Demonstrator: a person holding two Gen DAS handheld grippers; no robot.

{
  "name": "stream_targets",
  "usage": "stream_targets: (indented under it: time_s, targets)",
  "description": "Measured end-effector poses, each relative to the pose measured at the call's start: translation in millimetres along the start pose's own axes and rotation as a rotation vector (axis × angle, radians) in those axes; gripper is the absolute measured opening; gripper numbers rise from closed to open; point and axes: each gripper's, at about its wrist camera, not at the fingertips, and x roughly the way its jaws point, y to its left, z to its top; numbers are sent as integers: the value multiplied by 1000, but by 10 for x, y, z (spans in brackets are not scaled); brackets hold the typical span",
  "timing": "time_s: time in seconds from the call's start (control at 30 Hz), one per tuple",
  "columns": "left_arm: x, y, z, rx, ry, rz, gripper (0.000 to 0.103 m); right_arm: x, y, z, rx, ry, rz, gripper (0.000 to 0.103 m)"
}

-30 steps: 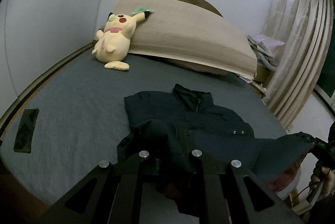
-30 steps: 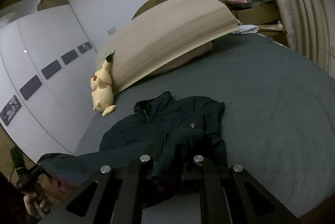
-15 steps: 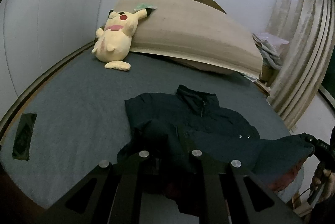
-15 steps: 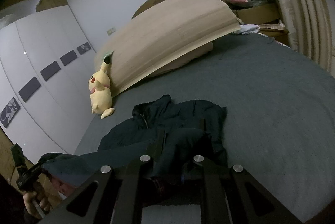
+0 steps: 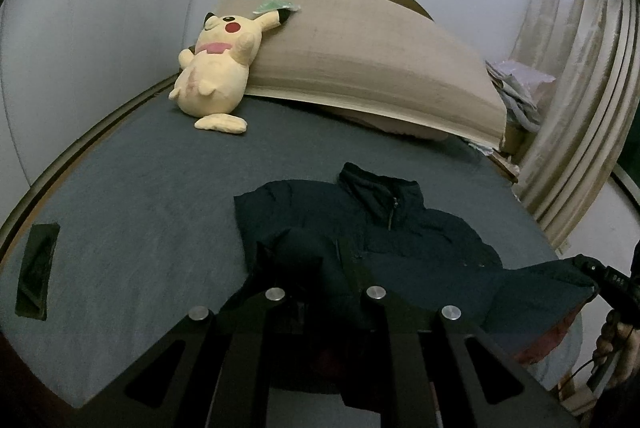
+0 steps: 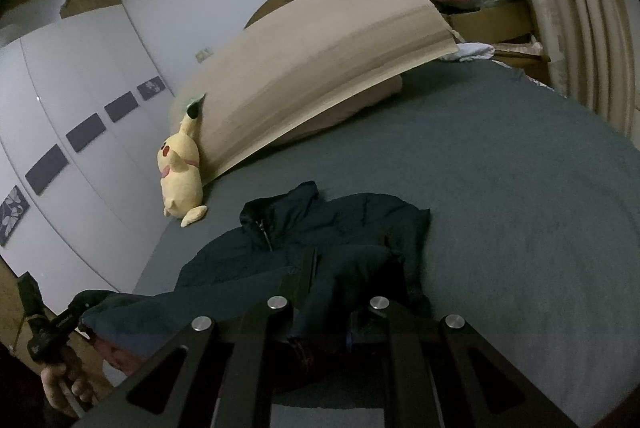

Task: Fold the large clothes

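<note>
While the grey bed (image 5: 120,212) fills both views as it did a second ago, the dark jacket (image 5: 360,224) on it now lies a little further ahead of the fingers, its collar toward the tan board (image 5: 360,48) and the yellow plush (image 5: 216,68), its near hem lifted off the bed edge. Both grippers have drawn back slightly: the left gripper (image 5: 326,292) stays clamped on one end of that hem, and the right gripper (image 6: 324,298) stays clamped on the other, the hem stretched between them.
</note>
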Motion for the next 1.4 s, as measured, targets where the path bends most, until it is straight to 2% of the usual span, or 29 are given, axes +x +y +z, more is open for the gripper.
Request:
stream_targets:
  time_s: [0.27,0.8,1.17,1.4]
  targets:
    - [162,5,147,3,4,5,10,115,44,137,-9,-5,-9,11]
    - [672,-2,540,29,37,30,10,610,74,575,-19,7,-18,11]
    - [1109,30,807,20,79,42,10,1135,23,894,11,38,-28,11]
    - [1429,79,887,16,122,52,10,1427,-41,981,27,68,-41,10]
